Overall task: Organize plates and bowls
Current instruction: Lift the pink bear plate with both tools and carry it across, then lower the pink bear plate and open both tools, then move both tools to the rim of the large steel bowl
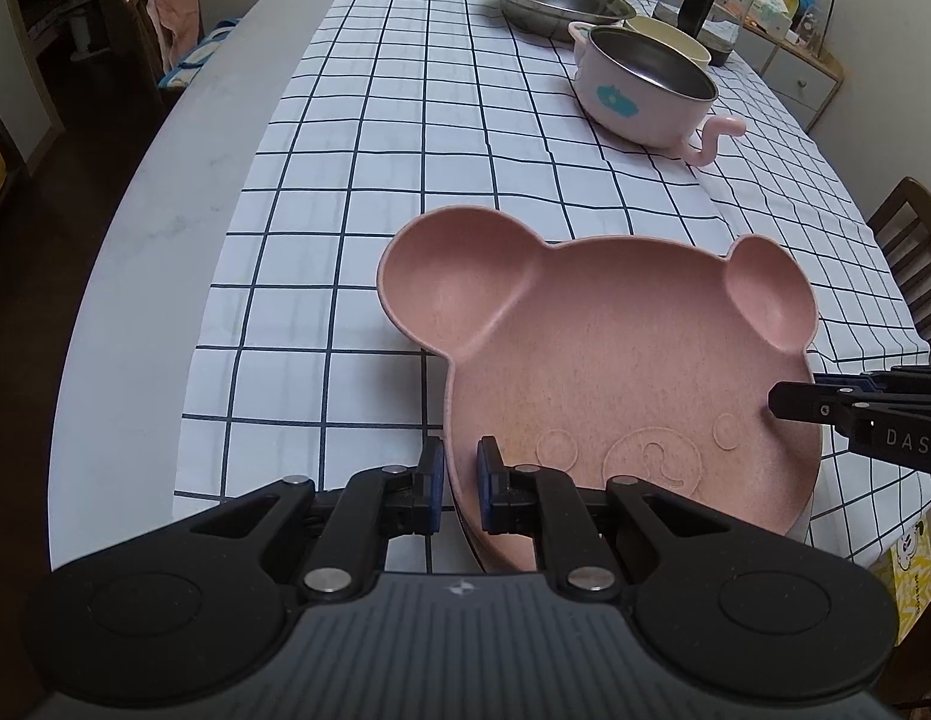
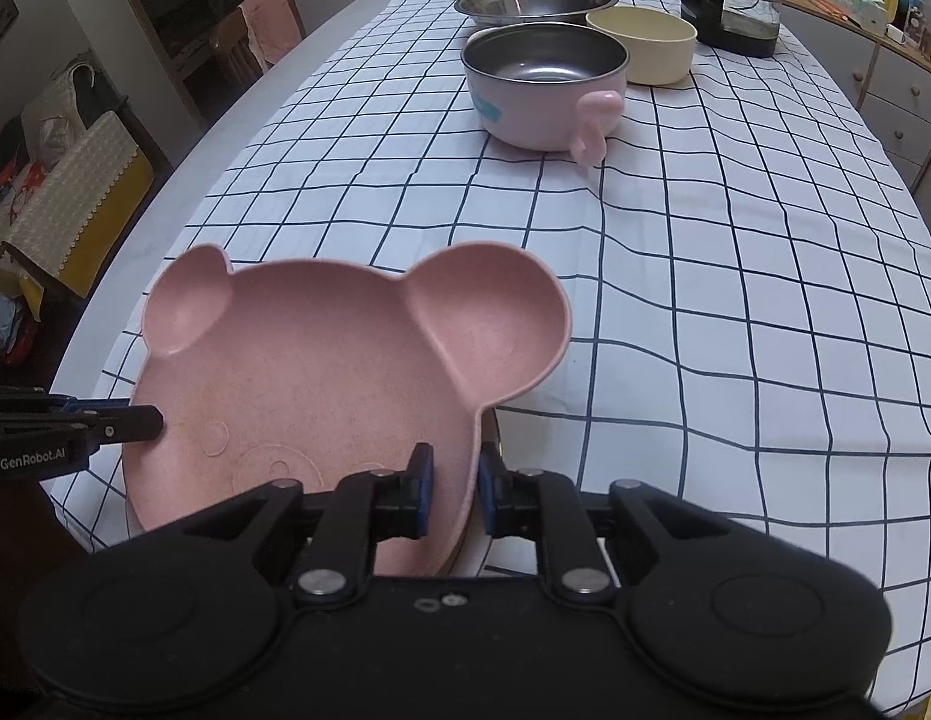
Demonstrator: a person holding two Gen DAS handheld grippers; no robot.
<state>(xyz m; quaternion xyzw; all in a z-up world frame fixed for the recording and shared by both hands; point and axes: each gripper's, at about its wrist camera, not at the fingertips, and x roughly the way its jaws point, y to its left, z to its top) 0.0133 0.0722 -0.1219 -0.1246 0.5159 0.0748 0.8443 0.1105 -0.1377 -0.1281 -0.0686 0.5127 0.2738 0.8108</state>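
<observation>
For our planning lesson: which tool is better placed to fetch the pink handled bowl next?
Right. The right tool sits loose around the rim of the bear plate, with the pink bowl straight ahead; the left tool clamps the plate.

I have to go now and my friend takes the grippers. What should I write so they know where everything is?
Left gripper: shut on the left rim of the pink bear plate.
Right gripper: straddles the plate's right rim, but a gap shows beside one pad, so treat it as loose.
The plate sits at the near edge of the checked tablecloth, seemingly on another dish underneath.
Farther back: pink handled bowl, cream bowl, steel basin, all standing apart, not stacked.
Done: apparently only the bear plate placed.
Left: let go of the plate, then gather the bowls.
</observation>
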